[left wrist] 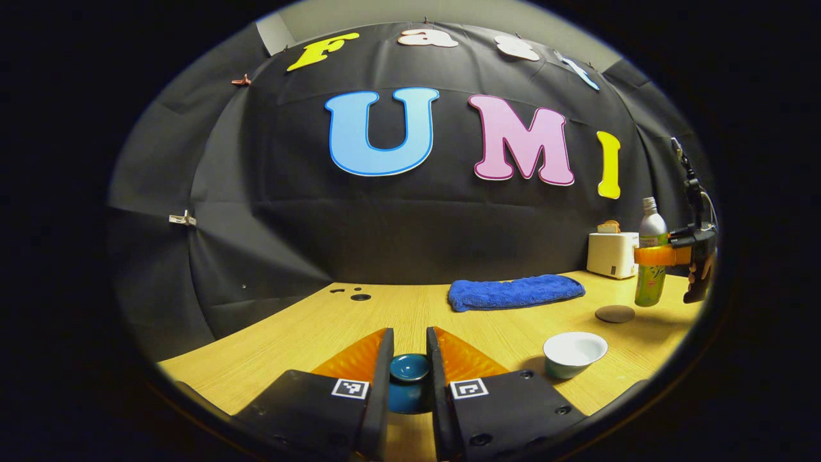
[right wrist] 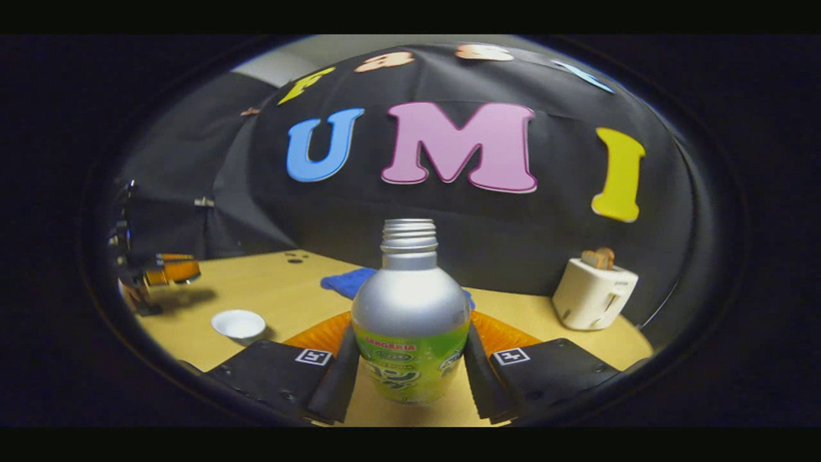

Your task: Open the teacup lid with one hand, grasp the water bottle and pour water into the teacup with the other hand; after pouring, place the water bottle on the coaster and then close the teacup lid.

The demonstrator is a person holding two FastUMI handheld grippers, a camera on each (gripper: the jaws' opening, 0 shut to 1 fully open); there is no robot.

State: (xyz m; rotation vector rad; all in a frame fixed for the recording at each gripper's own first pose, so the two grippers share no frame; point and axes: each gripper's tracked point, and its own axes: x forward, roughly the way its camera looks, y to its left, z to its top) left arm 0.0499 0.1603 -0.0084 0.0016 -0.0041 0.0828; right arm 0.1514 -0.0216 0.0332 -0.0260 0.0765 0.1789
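In the left gripper view, the left gripper [left wrist: 409, 359] sits low over the wooden table [left wrist: 308, 333] with its two fingers clamped on either side of a dark blue teacup lid [left wrist: 409, 378], which shows between them with its small round knob facing up. To the right of it the teacup [left wrist: 575, 353] stands uncovered on the table, its white inside bare to see. Farther back lies a round dark coaster [left wrist: 614, 314], apart from the cup, and behind it a folded blue towel [left wrist: 515, 292] stretches across the table. At the far right the water bottle [left wrist: 651, 256] is upright and appears lifted off the table, above and just beside the coaster, held around its middle by the right gripper [left wrist: 667, 255]. A white toaster [left wrist: 612, 254] with a slice of bread in it stands at the back by the wall. In the right gripper view, the right gripper [right wrist: 410, 359] has both fingers pressed on the sides of the water bottle [right wrist: 410, 327], which stands upright with its threaded neck uncapped. The teacup [right wrist: 238, 324] sits open at the left on the table [right wrist: 269, 289], and beyond it the left gripper [right wrist: 168, 272] hangs above the table, casting a shadow. The towel [right wrist: 346, 282] peeks from behind the bottle, and the toaster [right wrist: 593, 295] stands at the right.
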